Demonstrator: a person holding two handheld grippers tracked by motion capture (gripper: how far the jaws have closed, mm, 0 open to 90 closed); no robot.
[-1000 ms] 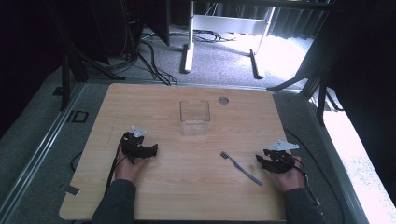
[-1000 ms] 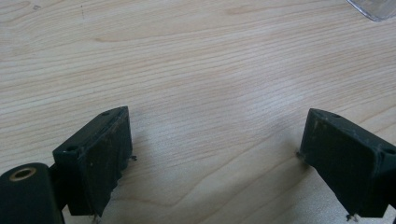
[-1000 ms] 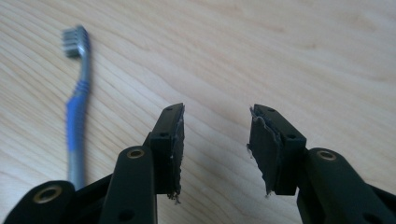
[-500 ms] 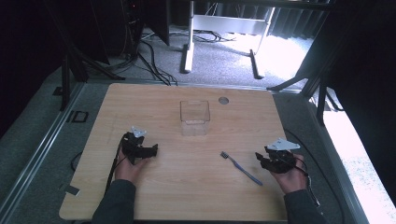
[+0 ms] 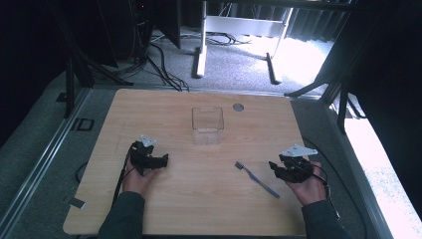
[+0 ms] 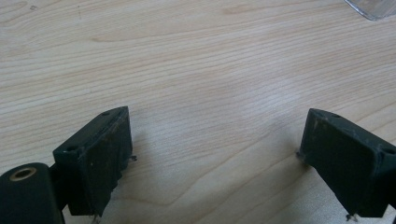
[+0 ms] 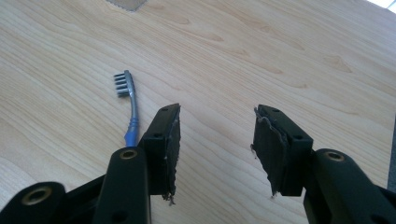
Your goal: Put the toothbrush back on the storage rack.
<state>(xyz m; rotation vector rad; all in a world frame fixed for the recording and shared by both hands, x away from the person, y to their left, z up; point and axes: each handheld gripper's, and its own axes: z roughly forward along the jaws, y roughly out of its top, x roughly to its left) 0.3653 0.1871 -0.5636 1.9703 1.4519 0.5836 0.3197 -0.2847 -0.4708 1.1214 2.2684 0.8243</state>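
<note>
High view: wooden bench fills the middle of the frame, dark floor and cables above it. A clear plastic box stands upright at centre, slightly above the midline, with a small round grommet just up and right of it near the far edge

Toothbrush lies flat on the bench, lower right of centre, bristle head toward the upper left, blue handle running down to the lower right. It is well apart from the box

Right tool sits at the lower right of the frame, held in a hand, grey plate on top. It is just right of the toothbrush handle and not touching it. Its jaws have just been opening and now stand released, wide apart, with bare wood between them. In the right gripper view the tool shows both black jaws rising from the bottom edge; the toothbrush lies left of the left-hand jaw, outside the gap, head at upper left, handle passing behind that jaw

Left tool is at lower left of centre, in the other hand, well apart from the toothbrush. In the left gripper view the tool is released, jaws far apart over bare wood, and a corner of the box shows at the upper right
</note>
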